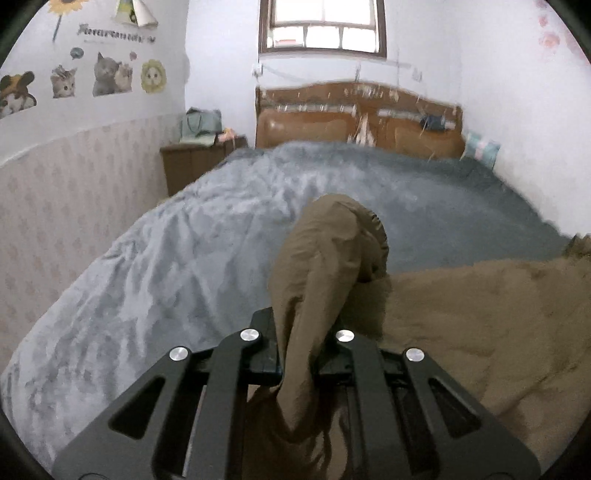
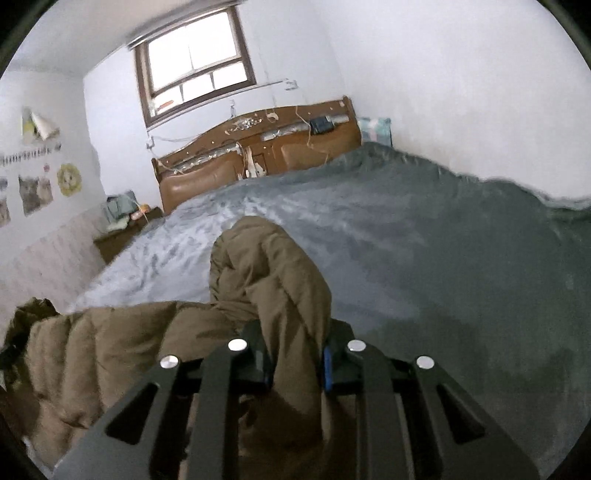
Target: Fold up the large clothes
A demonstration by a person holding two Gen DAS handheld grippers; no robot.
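Bed (image 1: 155, 258) with a grey plush cover, seen from two wrist cameras facing a brown wooden headboard (image 1: 354, 114) under a window (image 1: 323, 26). Left hand-held gripper (image 1: 299, 354): jaws pressed together on a gathered fold of an olive-brown padded jacket (image 1: 480, 314), the cloth rising between the fingers and drooping forward over them. Right hand-held gripper (image 2: 297, 354): jaws likewise clamped on a thicker, quilted bunch of the same jacket (image 2: 110, 343), with blue pads (image 2: 327, 365) showing at the pinch. The rest of the garment lies in a heap on the near part of the bed, between the two grippers; its far half is bare cover. Which parts are pinched (cuffs, hem corners or shoulders) cannot be told, since both views are blurred and the cloth is bunched.

Step in hand, as judged: both grips are taken and the garment is being lifted clear of the bed, ahead of spreading or the first fold. The next move probably calls for drawing the two grippers apart to tension the cloth, then laying it flat on the open cover without dragging the plush surface or losing the bulkier right-hand pinch. Cat stickers (image 1: 110, 74) mark the left wall.
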